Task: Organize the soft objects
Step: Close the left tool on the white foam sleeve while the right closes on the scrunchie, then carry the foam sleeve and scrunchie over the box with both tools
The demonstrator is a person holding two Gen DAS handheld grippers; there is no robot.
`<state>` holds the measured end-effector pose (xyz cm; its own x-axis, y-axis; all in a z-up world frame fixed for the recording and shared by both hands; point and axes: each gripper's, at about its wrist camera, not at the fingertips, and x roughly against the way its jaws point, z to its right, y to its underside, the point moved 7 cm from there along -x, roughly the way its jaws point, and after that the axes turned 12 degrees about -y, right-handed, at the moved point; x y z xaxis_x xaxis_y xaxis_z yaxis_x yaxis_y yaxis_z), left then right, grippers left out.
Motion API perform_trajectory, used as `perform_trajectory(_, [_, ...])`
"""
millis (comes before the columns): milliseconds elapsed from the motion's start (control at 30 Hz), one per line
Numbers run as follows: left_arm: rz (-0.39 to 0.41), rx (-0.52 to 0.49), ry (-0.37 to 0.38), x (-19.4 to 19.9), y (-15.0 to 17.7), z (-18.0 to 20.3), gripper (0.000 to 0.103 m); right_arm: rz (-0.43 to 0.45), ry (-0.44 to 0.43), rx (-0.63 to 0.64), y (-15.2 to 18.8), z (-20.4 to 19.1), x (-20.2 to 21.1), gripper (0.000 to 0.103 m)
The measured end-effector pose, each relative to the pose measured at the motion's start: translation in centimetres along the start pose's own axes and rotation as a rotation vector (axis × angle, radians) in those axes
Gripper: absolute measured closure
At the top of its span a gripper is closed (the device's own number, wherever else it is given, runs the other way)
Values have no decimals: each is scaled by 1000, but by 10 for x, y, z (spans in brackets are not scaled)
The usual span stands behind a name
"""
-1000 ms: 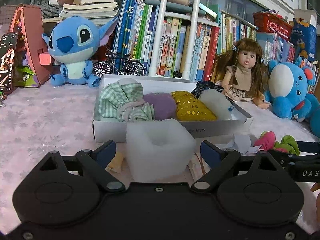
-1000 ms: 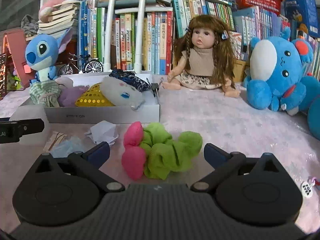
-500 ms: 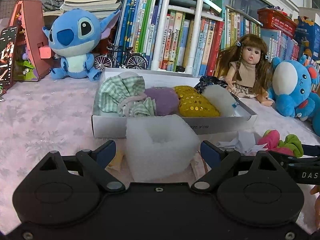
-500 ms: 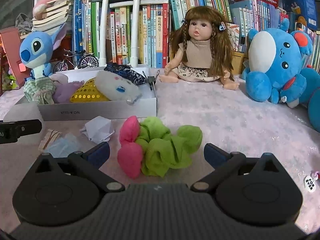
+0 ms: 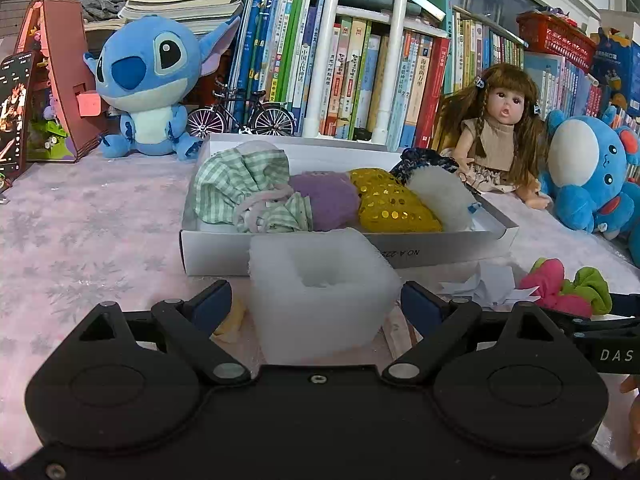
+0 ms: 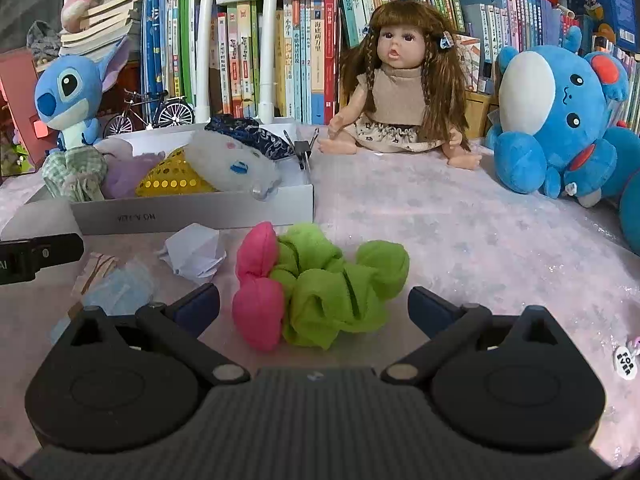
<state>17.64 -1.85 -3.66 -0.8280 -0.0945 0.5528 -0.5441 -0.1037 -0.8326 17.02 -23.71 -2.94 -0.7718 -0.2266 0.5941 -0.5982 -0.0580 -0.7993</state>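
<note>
A white foam block [image 5: 320,292] with a hollow top sits between the spread fingers of my left gripper [image 5: 316,304], which is open; the fingers stand just clear of its sides. Behind it is a white box [image 5: 440,254] holding a green checked cloth [image 5: 244,188], a purple pouch [image 5: 324,200], a yellow sequin piece [image 5: 390,204] and a white plush [image 5: 440,196]. My right gripper [image 6: 314,306] is open around a pink and green scrunchie [image 6: 316,288] lying on the table. The box also shows in the right wrist view [image 6: 192,210].
A crumpled white paper [image 6: 194,252] and a blue wrapper [image 6: 120,288] lie left of the scrunchie. A doll [image 6: 400,80], a blue plush [image 6: 560,120], a Stitch plush [image 5: 148,88], a toy bicycle [image 5: 240,116] and a bookshelf stand behind the box.
Both grippers have risen and tilted slightly, so the scene sits lower in view. The right gripper has moved closer around the scrunchie. Both stay open.
</note>
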Motion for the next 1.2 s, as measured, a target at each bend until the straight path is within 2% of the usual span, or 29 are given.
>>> perform_trajectory(400, [-4, 4, -3, -2, 0, 0, 15, -20, -2, -2, 1, 0, -4, 0])
perform_trajectory(467, [-3, 4, -1, -2, 0, 0, 21, -22, -2, -3, 1, 0, -5, 0])
perform_trajectory(533, [-5, 3, 5, -2, 0, 0, 33, -24, -2, -5, 1, 0, -5, 0])
perform_trajectory(633, [-4, 1, 10, -2, 0, 1, 33, -22, -7, -9, 1, 0, -5, 3])
perform_trajectory(767, [6, -6, 12, 2, 0, 2, 35, -23, -12, -4, 1, -2, -5, 13])
perform_trajectory(900, [18, -8, 21, 8, -3, 2, 36, -13, -2, 0, 0, -3, -3, 28])
perform_trajectory(1000, [30, -14, 29, 13, -6, 2, 36, -1, -14, -21, -2, -1, 0, 36])
perform_trajectory(1200, [50, -10, 43, 22, -17, 1, 36, 30, -22, -29, -10, -3, 9, 40])
